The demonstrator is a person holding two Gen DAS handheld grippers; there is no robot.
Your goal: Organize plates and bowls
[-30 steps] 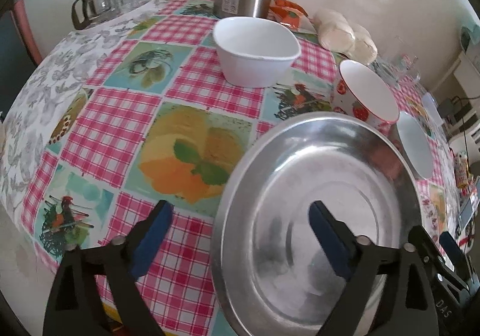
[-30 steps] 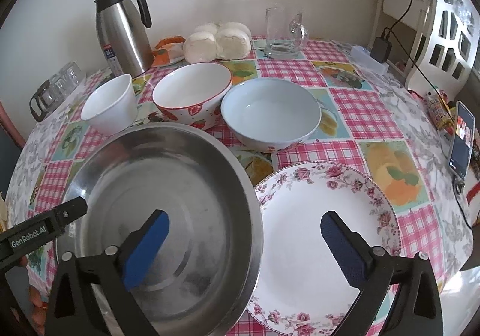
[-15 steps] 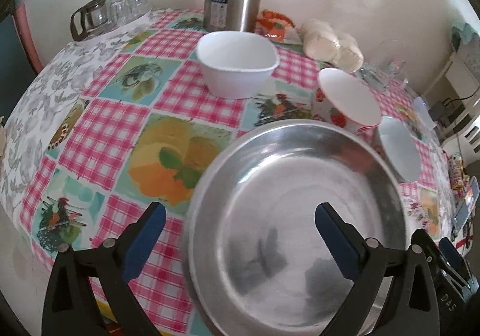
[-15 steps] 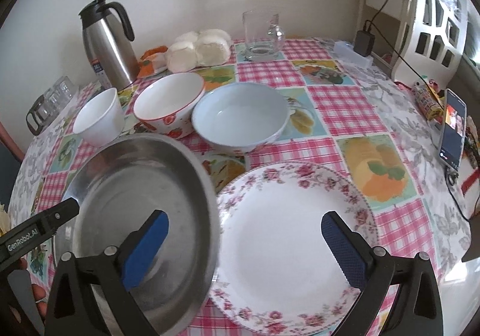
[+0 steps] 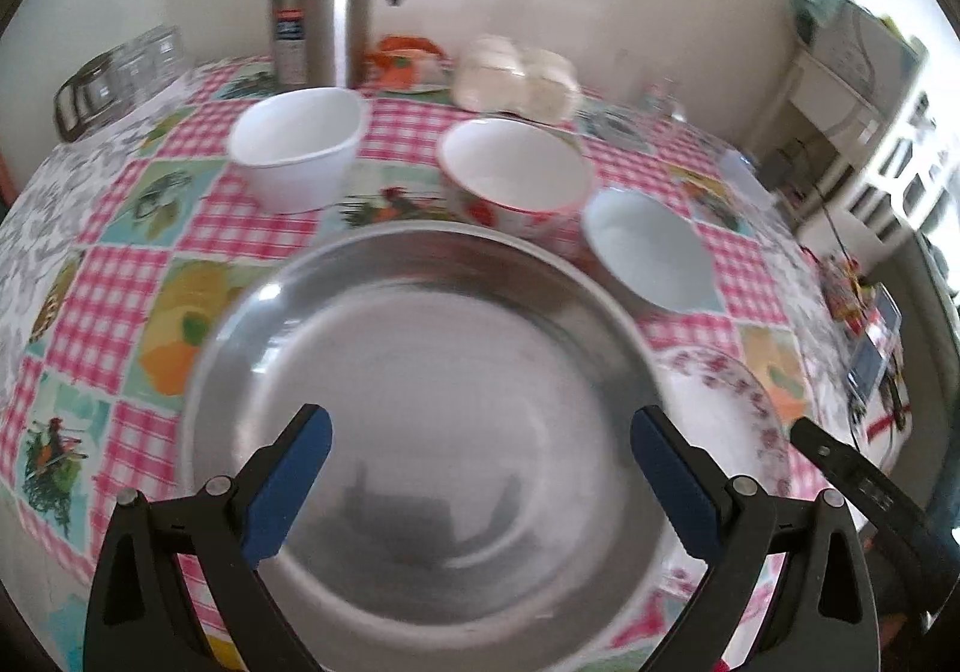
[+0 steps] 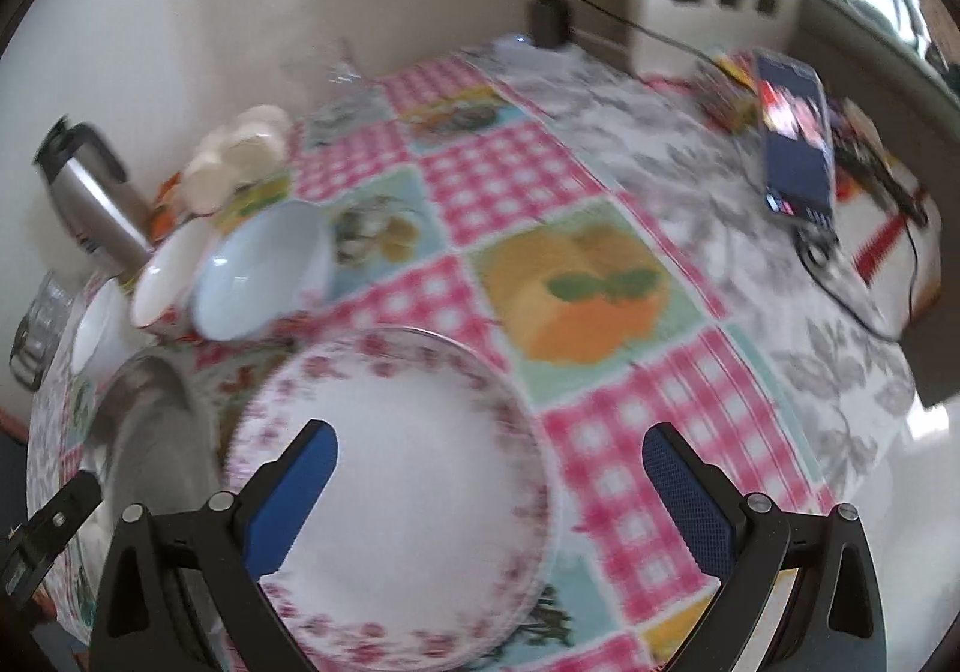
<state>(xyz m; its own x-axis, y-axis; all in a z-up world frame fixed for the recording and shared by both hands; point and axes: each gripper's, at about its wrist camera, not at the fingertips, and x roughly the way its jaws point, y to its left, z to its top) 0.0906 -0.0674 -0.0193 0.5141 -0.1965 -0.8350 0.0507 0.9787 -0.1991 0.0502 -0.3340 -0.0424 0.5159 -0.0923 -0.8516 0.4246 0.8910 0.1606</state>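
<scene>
Currently, left wrist: my left gripper point(image 5: 477, 477) fingers wide, empty, above steel plate point(image 5: 420, 432); three bowls point(image 5: 513, 180) unstacked on worktop point(image 5: 120, 312). Right wrist: my right gripper point(image 6: 489, 492) fingers wide over floral plate point(image 6: 408, 492). Nothing stacked yet.

Both views are lit by soft daylight; the brightest area is seen at the far right. Strong motion blur is present in the right wrist view, milder in the left. Dull reflections are carried by the steel plate point(image 5: 432, 432). Straight lines are bowed towards the dark circular edges.
</scene>
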